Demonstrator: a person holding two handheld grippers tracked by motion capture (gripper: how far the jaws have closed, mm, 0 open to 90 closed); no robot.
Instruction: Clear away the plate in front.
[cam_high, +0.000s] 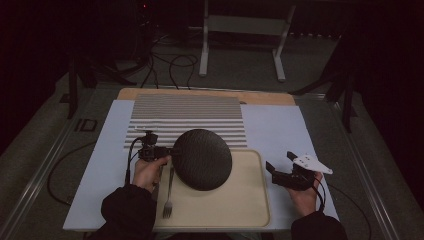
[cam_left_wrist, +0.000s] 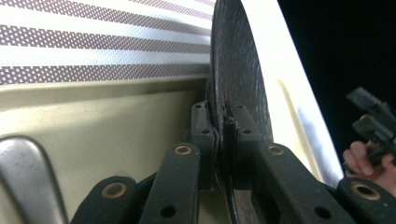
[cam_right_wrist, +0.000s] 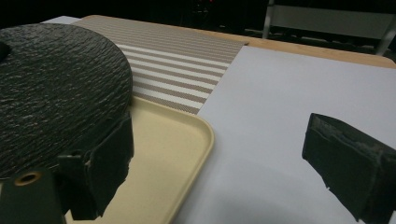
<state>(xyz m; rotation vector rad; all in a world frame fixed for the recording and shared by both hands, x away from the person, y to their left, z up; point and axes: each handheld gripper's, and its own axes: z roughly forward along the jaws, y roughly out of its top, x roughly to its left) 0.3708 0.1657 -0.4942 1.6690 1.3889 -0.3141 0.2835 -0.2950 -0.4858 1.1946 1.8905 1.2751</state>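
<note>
High view: the left gripper (cam_high: 167, 151) is clamped on the left rim of the dark round plate (cam_high: 202, 159), holding it tilted over the far left part of the beige tray (cam_high: 250, 205), seemingly to lift it or set it down by the edge. The plate rises directly from the closed jaws. A fork (cam_high: 169, 192) lies on the tray, nearer. The right gripper (cam_high: 281, 165), jaws wide apart and empty, waits over the bench (cam_high: 280, 130) right of the tray, well apart from the plate.

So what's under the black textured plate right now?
The black plate, clamped at its rim by the left tool, sits over the beige tray, its far edge above the striped mat. Whatever lies directly beneath it is covered.
</note>
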